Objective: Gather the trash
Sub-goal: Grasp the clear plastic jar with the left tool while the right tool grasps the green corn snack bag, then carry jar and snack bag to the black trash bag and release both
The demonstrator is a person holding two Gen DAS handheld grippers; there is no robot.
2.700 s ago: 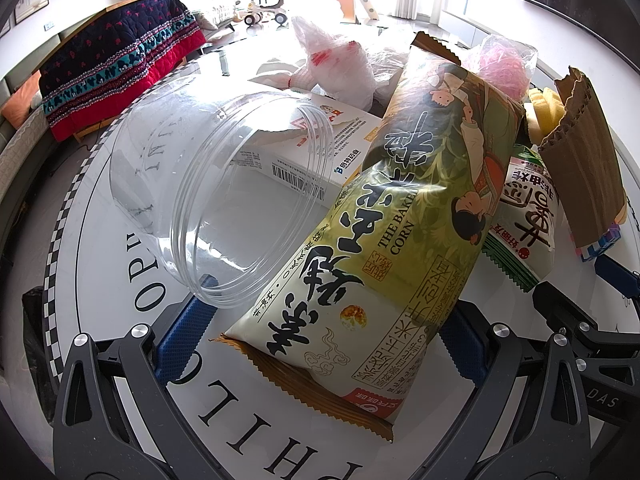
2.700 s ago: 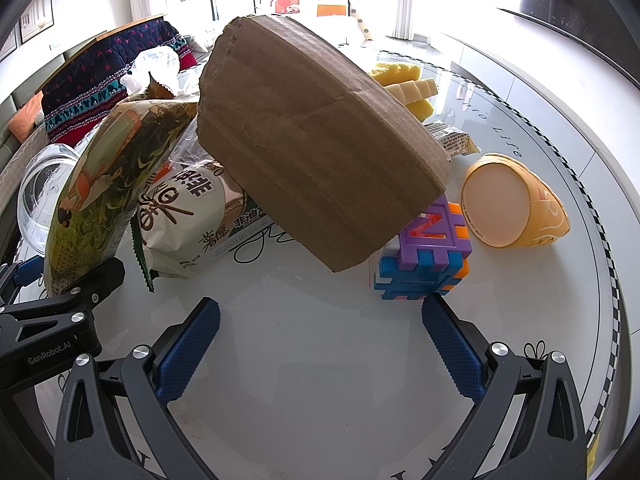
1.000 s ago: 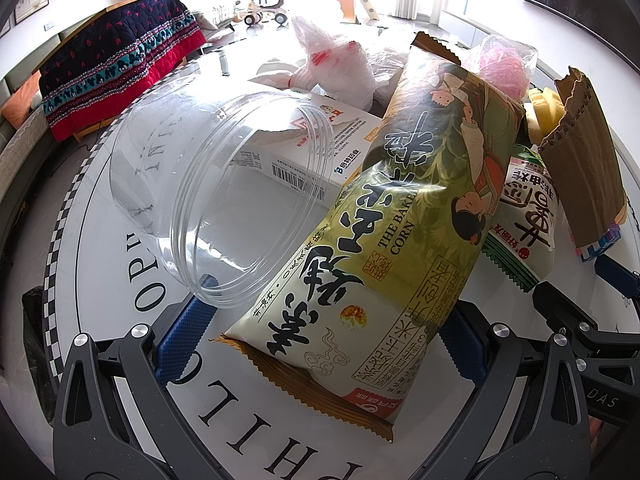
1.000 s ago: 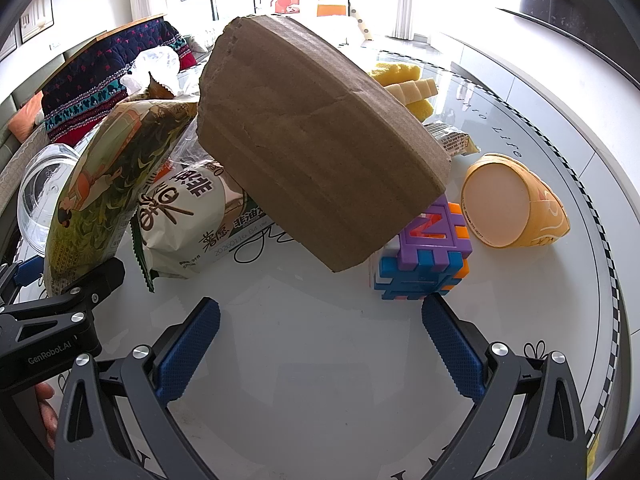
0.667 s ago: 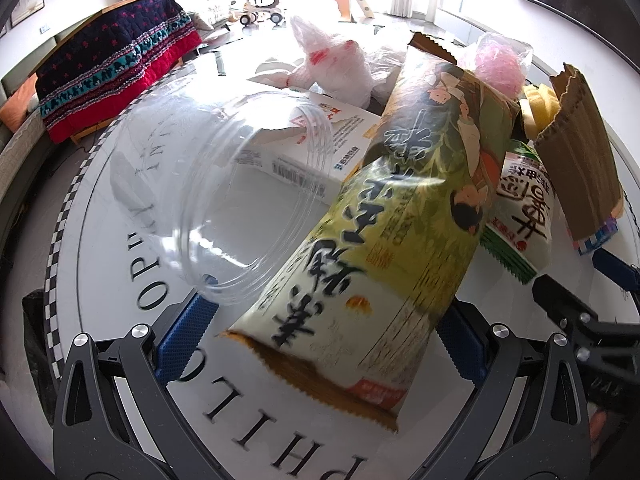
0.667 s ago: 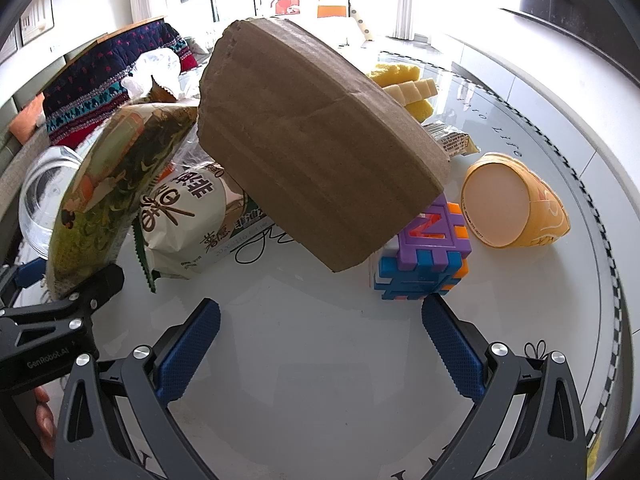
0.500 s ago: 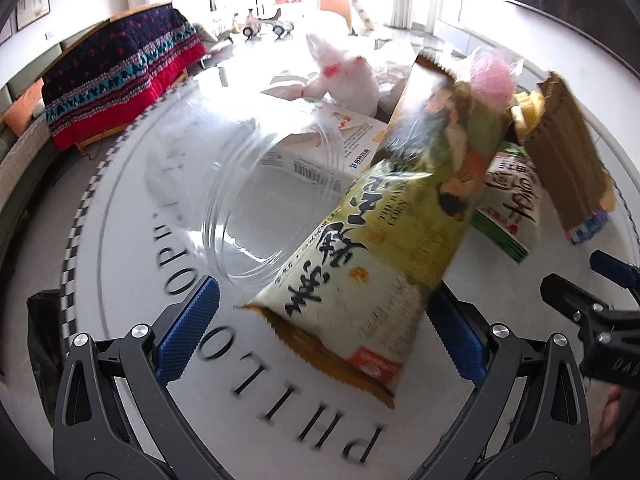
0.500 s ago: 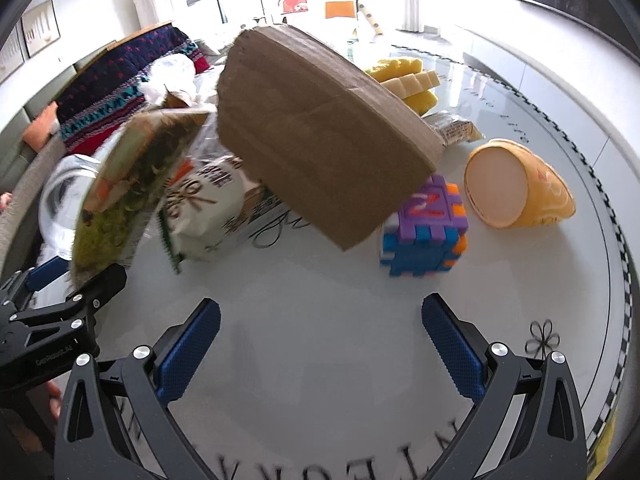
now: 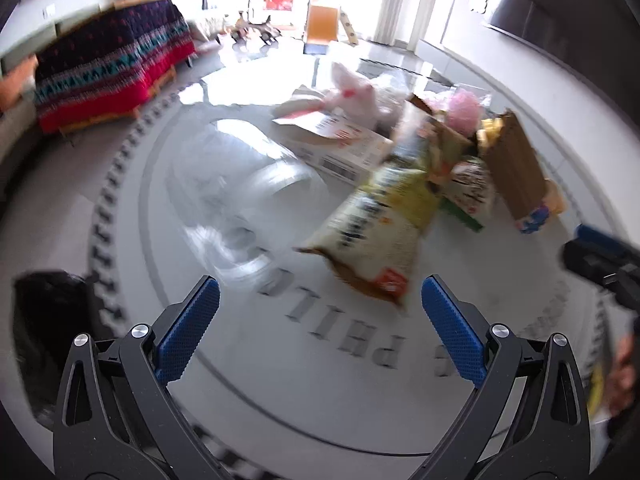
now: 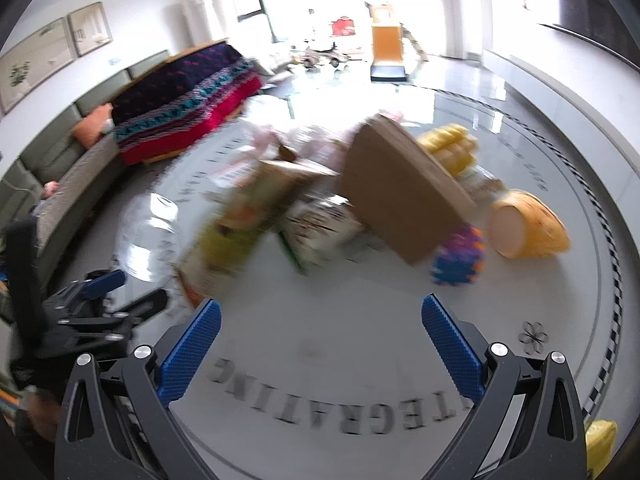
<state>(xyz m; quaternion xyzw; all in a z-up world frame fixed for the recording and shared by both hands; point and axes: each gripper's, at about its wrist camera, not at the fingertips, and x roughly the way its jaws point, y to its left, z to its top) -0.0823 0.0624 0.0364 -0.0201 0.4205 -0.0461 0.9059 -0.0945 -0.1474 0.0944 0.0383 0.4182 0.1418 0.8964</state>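
Observation:
A pile of trash lies on the round white table (image 9: 320, 380). It holds a long green-yellow snack bag (image 9: 380, 216), a small snack packet (image 9: 472, 188), a brown cardboard piece (image 9: 516, 168), a white carton (image 9: 340, 152) and a white plastic bag (image 9: 352, 96). My left gripper (image 9: 318, 300) is open and empty, short of the snack bag. My right gripper (image 10: 320, 316) is open too, well back from the cardboard piece (image 10: 400, 196) and the snack bag (image 10: 240, 220). Both views are blurred by motion.
A clear plastic jar (image 9: 248, 208) lies on its side left of the pile. A colourful puzzle cube (image 10: 460, 256), an orange-yellow cup (image 10: 528, 228) and yellow foam (image 10: 452, 148) sit to the right. A black bag (image 9: 44, 320) hangs off the table's left edge. A sofa with a patterned blanket (image 10: 184, 108) stands beyond.
Both grippers have drawn back and upward from the pile, so the trash looks smaller and farther off. Both stay open and empty; the pile itself has not shifted.

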